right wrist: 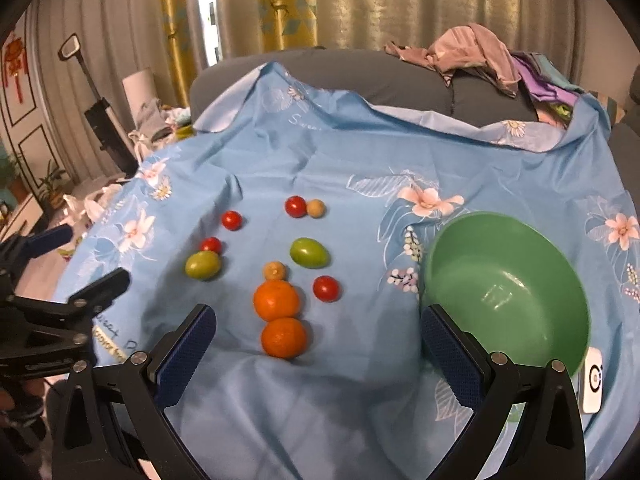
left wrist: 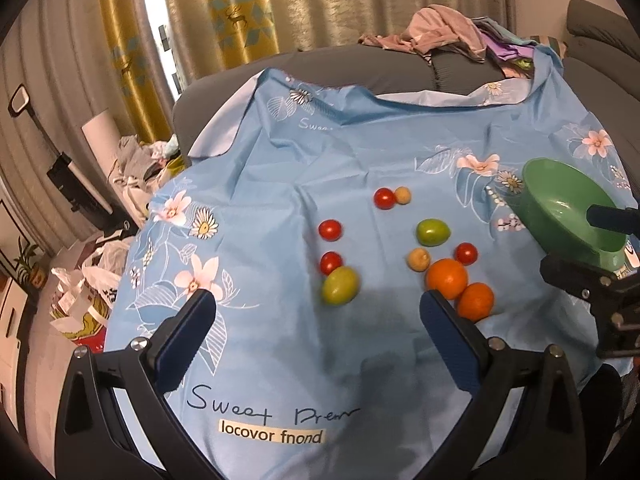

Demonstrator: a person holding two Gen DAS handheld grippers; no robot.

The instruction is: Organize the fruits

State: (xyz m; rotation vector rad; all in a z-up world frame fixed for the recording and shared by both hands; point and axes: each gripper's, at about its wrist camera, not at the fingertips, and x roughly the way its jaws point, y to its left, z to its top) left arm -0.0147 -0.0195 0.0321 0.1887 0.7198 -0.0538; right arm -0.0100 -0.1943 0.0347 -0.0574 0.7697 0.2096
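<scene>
Fruits lie loose on a blue floral cloth (left wrist: 280, 160): two oranges (left wrist: 447, 279) (right wrist: 276, 299), two green fruits (left wrist: 340, 285) (right wrist: 310, 253), several red tomatoes (left wrist: 330, 230) (right wrist: 326, 288) and two small tan fruits (left wrist: 419, 259) (right wrist: 275, 270). An empty green bowl (right wrist: 508, 292) stands at the right; it also shows in the left wrist view (left wrist: 568, 212). My left gripper (left wrist: 318, 312) is open and empty, just short of the fruits. My right gripper (right wrist: 318, 326) is open and empty, with the near orange (right wrist: 284, 338) between its fingers' line.
The cloth covers a grey sofa (right wrist: 360, 68) with a pile of clothes (right wrist: 480, 56) at the back right. A white device (right wrist: 593, 384) lies by the bowl. Bags and clutter (left wrist: 92, 280) sit on the floor at the left. Curtains hang behind.
</scene>
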